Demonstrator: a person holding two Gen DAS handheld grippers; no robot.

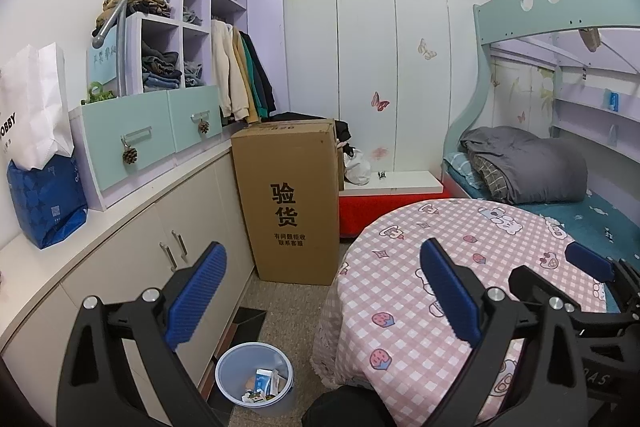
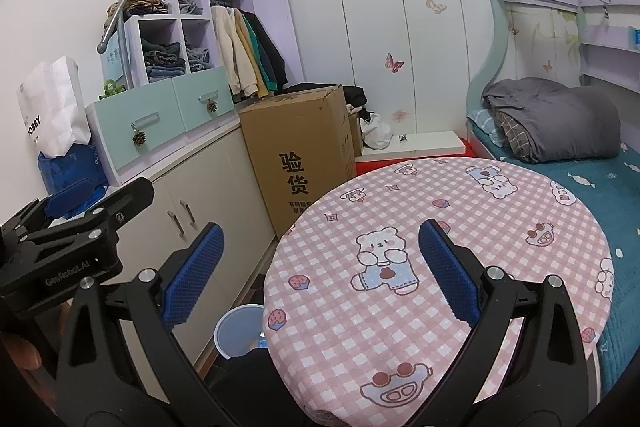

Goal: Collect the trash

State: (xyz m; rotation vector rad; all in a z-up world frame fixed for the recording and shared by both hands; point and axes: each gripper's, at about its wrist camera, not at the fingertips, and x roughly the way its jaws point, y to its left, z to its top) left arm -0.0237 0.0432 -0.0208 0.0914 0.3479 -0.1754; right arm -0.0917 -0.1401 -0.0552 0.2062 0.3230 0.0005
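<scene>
Pink checked desk [image 2: 460, 227] looks bare; bin [image 1: 253, 375] at 7 o'clock holds trash. Left gripper [image 1: 320, 295], right gripper [image 2: 320, 271] fingers wide, empty. Collection looks finished; next: verify.

A bin [image 1: 253, 375] holding scraps sits on the floor between the cabinets [image 1: 160, 227] on the left and the round table [image 1: 460, 259] on the right, with a cardboard box [image 1: 288, 203] behind it.
</scene>
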